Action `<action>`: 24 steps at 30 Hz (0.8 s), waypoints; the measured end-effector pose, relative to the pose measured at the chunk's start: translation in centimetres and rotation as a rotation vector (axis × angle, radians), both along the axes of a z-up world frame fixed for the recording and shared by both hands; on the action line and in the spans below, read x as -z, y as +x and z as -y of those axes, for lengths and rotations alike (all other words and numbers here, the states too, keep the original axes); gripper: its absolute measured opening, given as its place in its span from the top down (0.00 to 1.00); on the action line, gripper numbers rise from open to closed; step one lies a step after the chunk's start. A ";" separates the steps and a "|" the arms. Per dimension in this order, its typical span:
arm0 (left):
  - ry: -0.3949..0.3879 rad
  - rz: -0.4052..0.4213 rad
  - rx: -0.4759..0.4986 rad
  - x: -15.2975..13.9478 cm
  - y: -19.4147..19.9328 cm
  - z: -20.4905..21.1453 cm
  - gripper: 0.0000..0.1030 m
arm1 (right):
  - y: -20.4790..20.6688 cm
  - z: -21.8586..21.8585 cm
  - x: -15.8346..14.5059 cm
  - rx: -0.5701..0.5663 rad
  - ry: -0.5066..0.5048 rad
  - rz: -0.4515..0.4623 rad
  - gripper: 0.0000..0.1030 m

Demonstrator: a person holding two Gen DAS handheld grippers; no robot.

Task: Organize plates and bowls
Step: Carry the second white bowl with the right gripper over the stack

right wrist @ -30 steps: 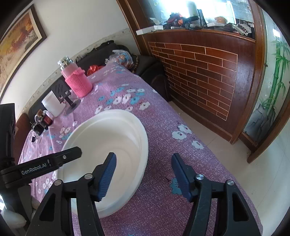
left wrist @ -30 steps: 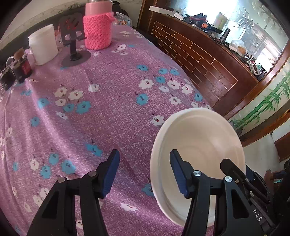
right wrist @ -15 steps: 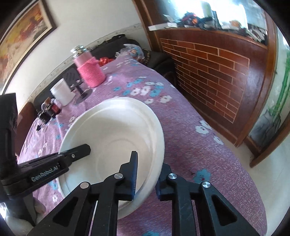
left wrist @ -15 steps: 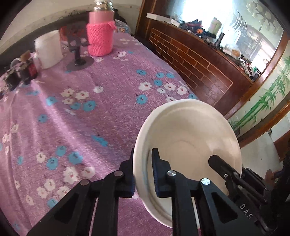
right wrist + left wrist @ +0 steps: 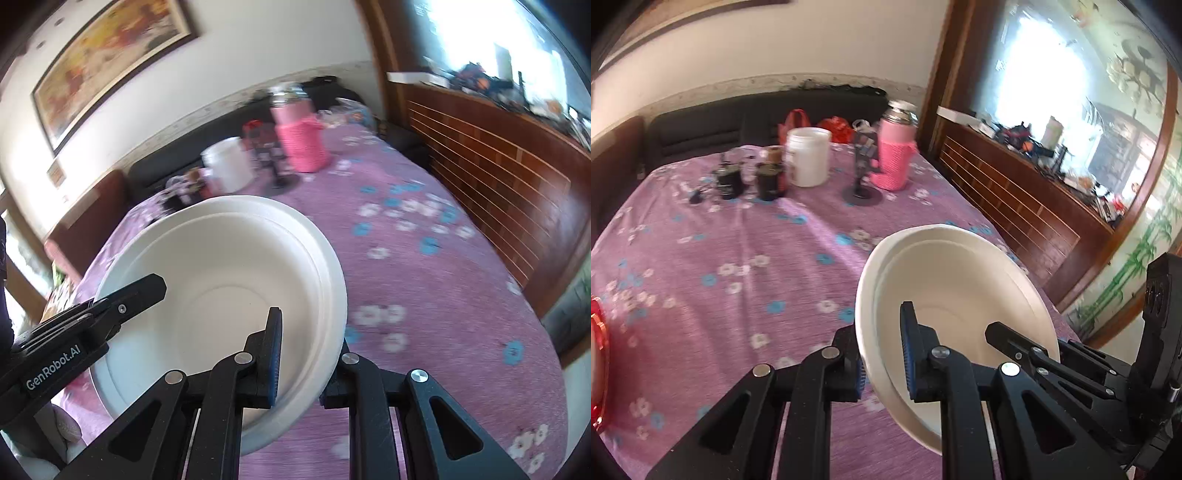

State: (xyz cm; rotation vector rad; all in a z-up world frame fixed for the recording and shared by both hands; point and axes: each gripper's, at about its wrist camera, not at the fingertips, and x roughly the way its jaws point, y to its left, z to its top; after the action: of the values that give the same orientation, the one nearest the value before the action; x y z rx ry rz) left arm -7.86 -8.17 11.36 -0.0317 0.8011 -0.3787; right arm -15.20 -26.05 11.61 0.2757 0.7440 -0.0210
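A white bowl [image 5: 960,280] is held up above the purple flowered tablecloth [image 5: 738,266], tilted. My left gripper [image 5: 882,363] is shut on its near-left rim, one finger inside and one outside. My right gripper [image 5: 306,360] is shut on the opposite rim of the same bowl [image 5: 221,273]. The right gripper's fingers [image 5: 1015,339] show inside the bowl in the left wrist view, and the left gripper's fingers [image 5: 129,295] show in the right wrist view.
At the table's far end stand a pink-sleeved flask [image 5: 897,155], a white tub [image 5: 808,155], a small black stand [image 5: 862,177] and dark jars [image 5: 768,181]. A red object [image 5: 596,354] sits at the left edge. A brick-patterned wooden counter [image 5: 1015,199] runs along the right.
Both grippers closed on the bowl's rim, then lifted it off the table. The views have tipped up toward the far wall.
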 end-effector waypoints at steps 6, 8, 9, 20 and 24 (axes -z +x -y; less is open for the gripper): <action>-0.061 0.009 -0.136 -1.6 -2.1 -8.1 0.86 | 0.7 -7.5 -1.7 -0.135 -0.040 0.026 0.84; -0.080 0.013 -0.190 -2.0 -2.8 -10.9 0.86 | 1.1 -10.3 -2.2 -0.187 -0.058 0.034 0.84; -0.089 0.017 -0.216 -2.2 -3.2 -12.4 0.86 | 1.1 -11.7 -2.5 -0.211 -0.067 0.038 0.84; -0.120 0.101 -0.525 -4.6 -6.7 -27.0 0.85 | 2.7 -28.6 -4.0 -0.480 -0.153 0.075 0.84; -0.125 0.105 -0.618 -4.8 -6.9 -31.4 0.83 | 4.0 -34.0 -4.2 -0.552 -0.162 0.071 0.84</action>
State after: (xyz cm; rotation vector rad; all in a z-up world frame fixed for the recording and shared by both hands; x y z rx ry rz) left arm -14.79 23.26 16.16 -0.3650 0.6253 0.1554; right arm -11.21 7.94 15.81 -0.0888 0.7226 0.4474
